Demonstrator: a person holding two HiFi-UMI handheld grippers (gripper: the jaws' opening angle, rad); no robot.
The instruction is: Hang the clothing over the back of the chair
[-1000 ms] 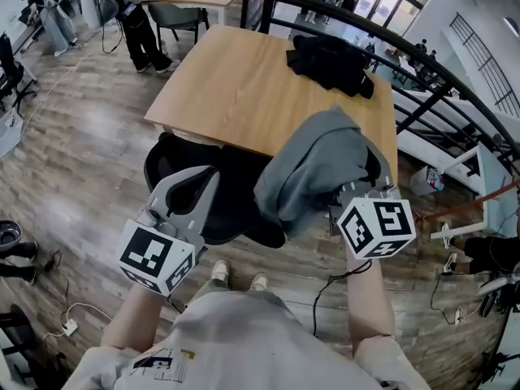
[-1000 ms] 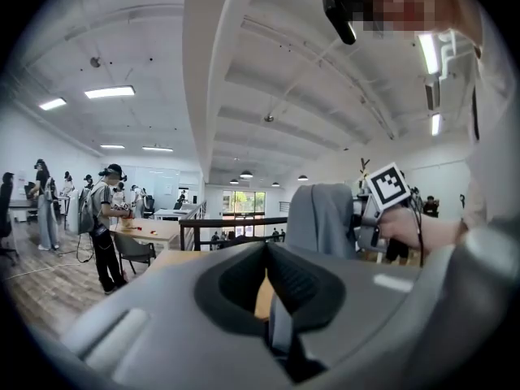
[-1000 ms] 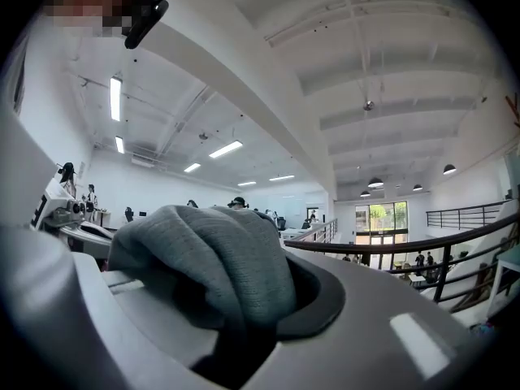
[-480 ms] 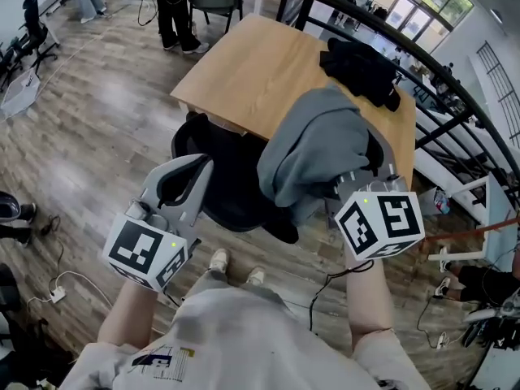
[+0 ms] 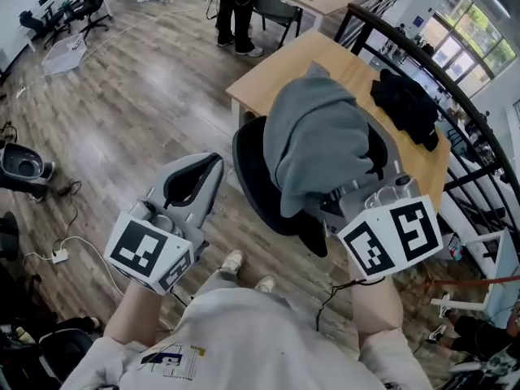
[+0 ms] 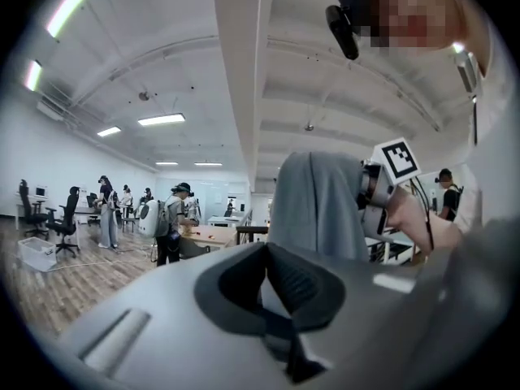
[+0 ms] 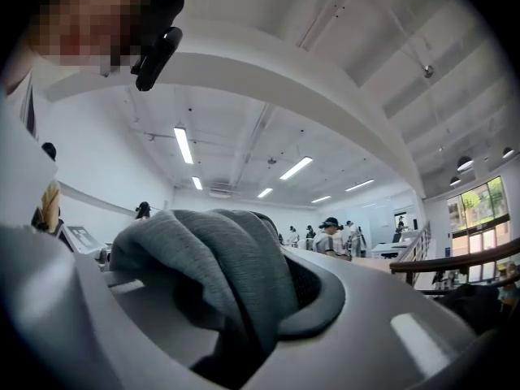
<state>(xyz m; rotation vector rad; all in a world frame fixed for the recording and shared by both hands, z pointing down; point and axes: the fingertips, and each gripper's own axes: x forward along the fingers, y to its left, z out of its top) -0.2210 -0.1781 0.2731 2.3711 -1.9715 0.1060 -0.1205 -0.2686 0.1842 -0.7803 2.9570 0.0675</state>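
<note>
Head view: the right gripper (image 5: 348, 204) is clamping a grey knitted hooded garment (image 5: 313, 145), which is hanging bunched over the black office chair (image 5: 250, 177) beside the pale wooden table (image 5: 353, 67). The left gripper (image 5: 213, 166) is carrying nothing.
Left gripper view: its jaws are meeting, and the garment is hanging ahead.
Right gripper view: its jaws are pinching folded grey fabric.

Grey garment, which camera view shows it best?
The head view: nearly the whole grey garment hangs from the right gripper above the black chair. The right gripper view shows only a bunched fold clamped in its jaws; the left gripper view shows one hanging side.
</note>
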